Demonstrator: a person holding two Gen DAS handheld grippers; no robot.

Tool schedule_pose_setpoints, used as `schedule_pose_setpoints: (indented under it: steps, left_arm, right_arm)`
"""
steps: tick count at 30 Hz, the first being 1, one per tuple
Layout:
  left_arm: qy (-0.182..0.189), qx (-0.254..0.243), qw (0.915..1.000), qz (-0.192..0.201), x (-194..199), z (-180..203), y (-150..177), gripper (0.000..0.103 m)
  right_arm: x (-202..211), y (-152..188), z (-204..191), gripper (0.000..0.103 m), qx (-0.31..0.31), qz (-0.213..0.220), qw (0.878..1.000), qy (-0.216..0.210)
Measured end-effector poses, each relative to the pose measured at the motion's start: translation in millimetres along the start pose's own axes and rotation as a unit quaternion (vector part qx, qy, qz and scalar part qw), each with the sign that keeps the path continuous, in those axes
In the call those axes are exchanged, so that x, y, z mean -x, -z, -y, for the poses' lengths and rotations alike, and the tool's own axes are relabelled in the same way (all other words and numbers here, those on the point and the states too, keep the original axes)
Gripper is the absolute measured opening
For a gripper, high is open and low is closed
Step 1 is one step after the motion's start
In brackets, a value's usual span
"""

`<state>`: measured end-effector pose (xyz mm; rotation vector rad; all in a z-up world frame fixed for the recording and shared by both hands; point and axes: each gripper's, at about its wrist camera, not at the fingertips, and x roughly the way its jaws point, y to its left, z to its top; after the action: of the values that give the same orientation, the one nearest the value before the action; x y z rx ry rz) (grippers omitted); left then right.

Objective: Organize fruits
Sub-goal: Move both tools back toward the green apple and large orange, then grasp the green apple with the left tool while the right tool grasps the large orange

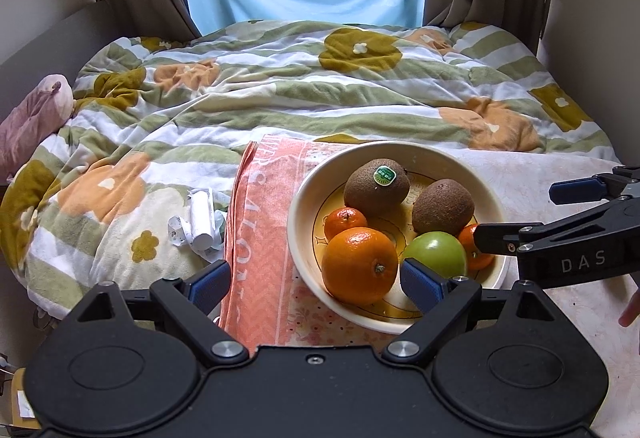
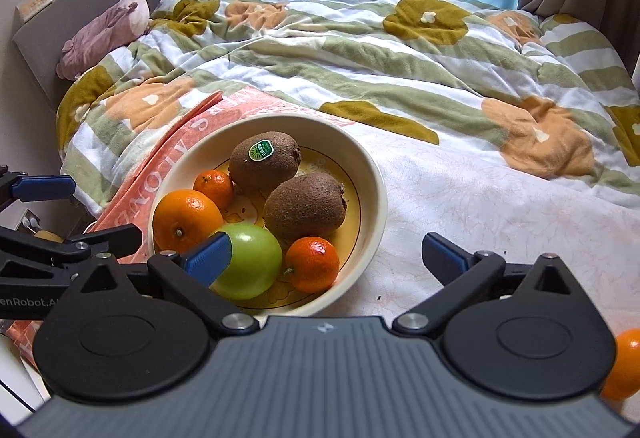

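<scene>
A cream bowl [image 1: 295, 214] [image 2: 374, 194] sits on a pale cloth on the bed. It holds two kiwis, one with a green sticker [image 1: 377, 185] [image 2: 265, 161] and one plain [image 1: 442, 207] [image 2: 305, 207], a large orange [image 1: 359, 264] [image 2: 185, 219], a green apple [image 1: 436, 253] [image 2: 250, 265] and two small mandarins [image 1: 344, 221] [image 2: 313, 263]. My left gripper [image 1: 314, 274] [image 2: 80, 212] stands open at the bowl's near left, its fingers either side of the large orange. My right gripper [image 2: 326, 250] [image 1: 528, 214] is open over the bowl's near right; its pads touch no fruit.
One more orange [image 2: 624, 366] lies outside the bowl at the near right. An orange towel [image 1: 260, 222] lies under the bowl's left side. Crumpled paper [image 1: 200, 226] and a pink plush toy [image 1: 36, 114] rest on the flowered duvet [image 1: 280, 86]. A person's fingertips [image 1: 631, 308] show at the right edge.
</scene>
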<state>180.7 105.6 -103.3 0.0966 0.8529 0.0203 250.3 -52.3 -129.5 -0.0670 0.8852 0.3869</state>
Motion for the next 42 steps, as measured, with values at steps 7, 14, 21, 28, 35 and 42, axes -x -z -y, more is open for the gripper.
schedule_pose_setpoints:
  steps: [7,14,21,28,35,42]
  left_arm:
    - [-0.007,-0.004,0.9998,0.019,30,14,-5,0.094]
    - [-0.004,-0.006,0.999,0.043,63,46,-4,0.094]
    - [0.009,-0.018,0.9974,0.069,91,98,-2,0.094]
    - [0.04,-0.039,0.995,0.083,99,161,-1,0.094]
    - [0.079,-0.092,0.9903,0.067,70,224,3,0.094]
    - [0.107,-0.148,0.9819,0.052,19,268,10,0.09]
  right_arm:
    - [40,5,7,0.103,0.0,0.016,1.0,-0.001]
    - [98,20,33,0.103,-0.005,0.044,0.999,0.019]
    - [153,44,88,0.103,-0.041,0.066,0.996,0.034]
    - [185,72,147,0.103,-0.053,0.065,0.994,0.07]
    - [187,98,201,0.103,-0.09,0.056,0.99,0.092]
    - [158,117,232,0.103,-0.138,0.034,0.985,0.096]
